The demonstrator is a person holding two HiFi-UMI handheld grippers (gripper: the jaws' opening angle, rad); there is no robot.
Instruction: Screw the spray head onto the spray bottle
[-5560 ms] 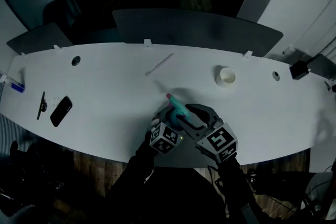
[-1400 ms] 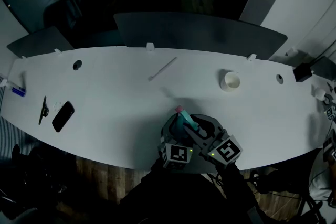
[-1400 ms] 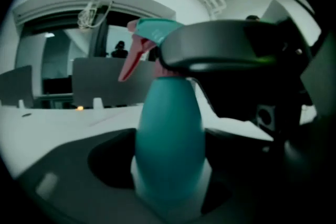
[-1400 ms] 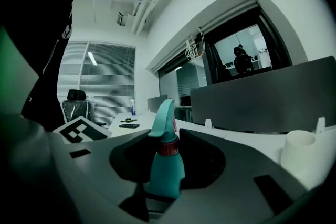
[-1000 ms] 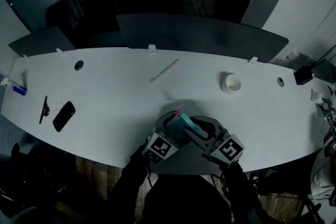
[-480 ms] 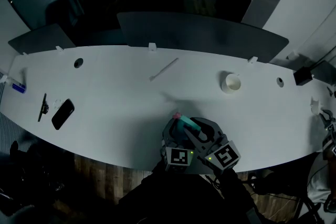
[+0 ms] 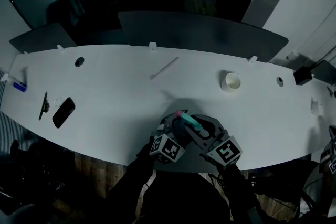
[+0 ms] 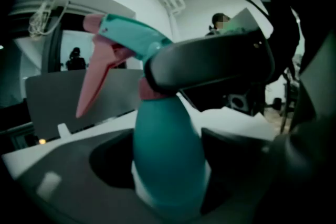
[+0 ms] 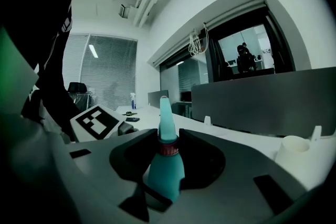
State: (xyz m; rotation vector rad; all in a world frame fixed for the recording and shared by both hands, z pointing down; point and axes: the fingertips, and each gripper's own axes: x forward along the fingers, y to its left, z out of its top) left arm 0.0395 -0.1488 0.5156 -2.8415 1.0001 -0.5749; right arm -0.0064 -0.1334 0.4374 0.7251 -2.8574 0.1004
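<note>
Closing just now: left gripper (image 8: 167,162) jaws drew in on bottle (image 8: 169,136) body, now clamping it; its marker cube (image 7: 167,148) swung left since half second ago, so reads as fresh grip; right gripper (image 9: 168,147) pinched on red collar (image 9: 168,150) under spray head (image 8: 128,39); bottle held above near edge of tabletop (image 7: 105,86), mid-span; judgement: head seated, further tightening twist likely due.

Right hand-held gripper (image 9: 168,140) pinches the teal spray bottle (image 9: 164,176) at its red collar (image 9: 168,150).
</note>
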